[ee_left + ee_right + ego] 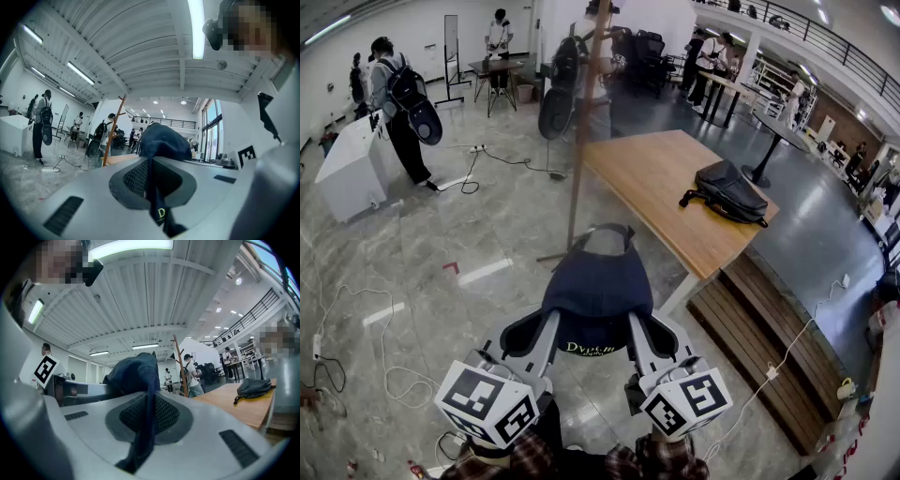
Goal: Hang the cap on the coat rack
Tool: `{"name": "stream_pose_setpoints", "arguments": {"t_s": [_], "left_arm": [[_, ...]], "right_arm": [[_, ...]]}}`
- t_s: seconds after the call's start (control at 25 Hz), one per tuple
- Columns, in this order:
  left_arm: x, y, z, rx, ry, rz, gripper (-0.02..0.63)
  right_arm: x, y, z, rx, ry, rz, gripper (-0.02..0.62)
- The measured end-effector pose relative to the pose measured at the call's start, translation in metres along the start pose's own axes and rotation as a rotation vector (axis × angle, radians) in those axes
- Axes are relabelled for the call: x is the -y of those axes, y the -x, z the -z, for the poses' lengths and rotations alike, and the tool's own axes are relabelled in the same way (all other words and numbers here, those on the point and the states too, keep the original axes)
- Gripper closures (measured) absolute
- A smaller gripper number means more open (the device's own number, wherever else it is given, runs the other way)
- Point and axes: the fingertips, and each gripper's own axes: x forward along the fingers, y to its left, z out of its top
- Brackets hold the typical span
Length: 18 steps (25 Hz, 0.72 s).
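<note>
In the head view, I am holding the cap (598,291) up in front of the rack (581,131), between my left gripper (546,330) and right gripper (643,336). The cap is not touching the rack.

In the left gripper view, the jaws are pressing together on the cap's edge, and the rack is standing well behind the cap.

In the right gripper view, the jaws are pinching the cap's cloth in the same way, again short of the rack.

So the picking up is done. I judge that bringing the cap to a hook and hanging it is what is remaining.

One cap (597,286), one coat rack (579,141), one table (656,178), one bag (727,192), a left gripper (534,333) and a right gripper (649,336).
</note>
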Motion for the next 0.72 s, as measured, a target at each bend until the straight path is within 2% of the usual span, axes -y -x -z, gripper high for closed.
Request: {"name": "stream_pose_setpoints", "arguments": {"t_s": [0.4,0.56,0.72], "left_arm": [[-0.131,-0.108,-0.064,0.038,-0.051,0.048,0.589],[-0.176,-0.14,-0.068,0.037,-0.054,0.075,0.589],[-0.207,-0.174,-0.067,0.026,-0.023,0.098,0.589]], "right_arm": [[0.043,-0.171,-0.03,0.064,0.022,0.025,0.575],[0.058,-0.224,-0.025,0.072,0.022,0.045,0.575],[0.079,-0.262,-0.017,0.047,0.029,0.079,0.575]]}}
